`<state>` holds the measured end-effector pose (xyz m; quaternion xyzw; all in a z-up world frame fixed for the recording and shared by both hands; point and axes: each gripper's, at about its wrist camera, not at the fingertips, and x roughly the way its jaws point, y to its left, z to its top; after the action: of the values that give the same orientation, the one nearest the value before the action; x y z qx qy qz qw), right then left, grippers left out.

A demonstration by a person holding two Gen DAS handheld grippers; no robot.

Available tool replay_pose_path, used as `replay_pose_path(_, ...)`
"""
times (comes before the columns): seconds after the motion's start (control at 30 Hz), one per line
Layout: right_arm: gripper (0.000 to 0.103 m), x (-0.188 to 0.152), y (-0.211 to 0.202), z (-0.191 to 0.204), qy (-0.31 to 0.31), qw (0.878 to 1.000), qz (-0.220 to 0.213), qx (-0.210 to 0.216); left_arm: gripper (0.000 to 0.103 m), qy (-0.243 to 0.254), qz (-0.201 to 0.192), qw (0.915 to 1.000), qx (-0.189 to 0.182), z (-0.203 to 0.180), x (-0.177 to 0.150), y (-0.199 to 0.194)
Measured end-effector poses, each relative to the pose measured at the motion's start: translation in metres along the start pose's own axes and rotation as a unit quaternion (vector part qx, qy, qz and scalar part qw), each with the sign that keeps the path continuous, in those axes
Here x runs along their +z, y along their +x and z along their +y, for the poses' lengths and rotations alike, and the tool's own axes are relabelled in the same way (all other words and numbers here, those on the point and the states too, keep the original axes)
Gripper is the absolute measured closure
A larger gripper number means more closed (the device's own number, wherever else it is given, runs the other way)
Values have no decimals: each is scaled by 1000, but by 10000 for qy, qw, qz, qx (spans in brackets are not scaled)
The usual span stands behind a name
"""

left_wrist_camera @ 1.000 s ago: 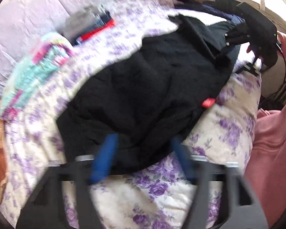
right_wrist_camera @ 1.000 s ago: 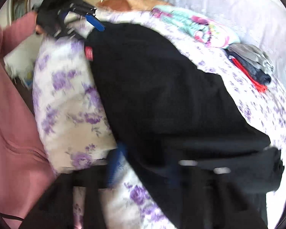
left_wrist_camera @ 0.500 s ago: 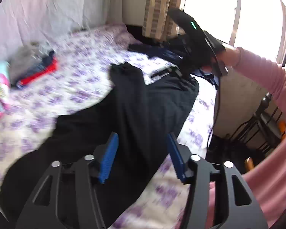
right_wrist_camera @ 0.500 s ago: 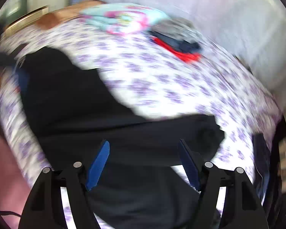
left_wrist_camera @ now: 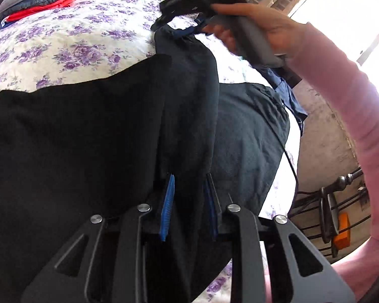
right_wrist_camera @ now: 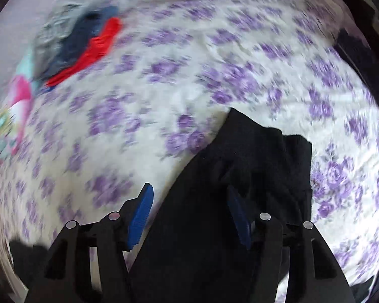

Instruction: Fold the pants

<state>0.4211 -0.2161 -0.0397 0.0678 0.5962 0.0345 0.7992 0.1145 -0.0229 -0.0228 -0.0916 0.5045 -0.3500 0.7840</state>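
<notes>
Nearest in the left wrist view, the left gripper (left_wrist_camera: 189, 197) has its jaws drawn close together, after closing over the last moment. A ridge of the black pants (left_wrist_camera: 88, 139) runs between the blue pads (left_wrist_camera: 168, 207), and they appear to pinch it, though contact is hard to confirm. A second ago these jaws stood wide above the flat cloth, so a fold grip is likely forming.

In the right wrist view the right gripper (right_wrist_camera: 189, 209) stands with its jaws apart, also narrowing just now. The pants leg end lies between them, not yet squeezed.

The pants lie on the flowered bed (left_wrist_camera: 63, 45), stretching from 6 o'clock toward 12 o'clock.

Only the left view shows the person's hand (left_wrist_camera: 252, 25) in a pink sleeve (left_wrist_camera: 341, 96) at 1 o'clock, holding the right gripper over the far leg end. Only the right view, blurred, shows the hem itself; a clothes pile (right_wrist_camera: 83, 40) sits at 10 o'clock.
</notes>
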Motion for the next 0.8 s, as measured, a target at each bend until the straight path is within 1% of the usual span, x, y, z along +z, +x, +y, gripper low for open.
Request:
replay_pose_path(0.03,41,4,9,0,126,9999,89,-65,81,-27,30,10000,-25,2,-2,3)
replay_pose_path(0.07,35,5,14,2,135,9998,102,-93,82,-44,48,10000,-40,4,-1,5)
replay_pose_path(0.1,32,5,16,6,82,9998,93,-142,82,-45,43,10000,-62,4,-1,6)
replay_pose_path(0.17,33,4,21,19,-220,9987,92,-441,82,-48,59,9999,-102,3,-1,7)
replay_pose_path(0.23,36,0,24,28,-526,9965,66,-642,82,-69,97,9998,-144,3,-2,8)
replay_pose_path(0.27,48,-1,23,30,-625,9957,48,-680,82,-60,104,9998,-153,3,-2,9)
replay_pose_path(0.3,72,-2,21,30,-693,9951,20,-701,82,-52,110,9998,-158,4,-3,8)
replay_pose_path(0.33,89,-3,17,29,-735,9945,-18,-746,82,-27,114,9998,-151,2,-4,8)
replay_pose_path(0.37,96,-6,13,26,-750,9947,-30,-707,82,-17,107,9998,-142,4,-5,7)
replay_pose_path(0.4,97,-10,6,24,-753,9952,-76,-620,82,-2,109,9998,-135,4,-5,7)
replay_pose_path(0.47,97,-19,-16,19,-895,9942,-327,-495,82,63,120,9998,-117,1,-6,7)
replay_pose_path(0.5,97,-25,-28,16,-909,9940,-492,-364,82,153,121,9998,-66,-2,-6,6)
replay_pose_path(0.6,97,-47,-76,-6,-639,9927,-939,400,82,509,118,9985,180,-18,-5,8)
replay_pose_path(0.7,97,-81,-132,-36,-441,9827,-1444,1075,82,790,97,9962,353,-32,-4,10)
replay_pose_path(0.73,97,-82,-145,-47,-383,9795,-1568,1208,82,941,100,9942,514,-40,-4,12)
replay_pose_path(0.8,97,-104,-175,-68,-275,9708,-1867,1484,81,1174,47,9885,949,-50,-5,14)
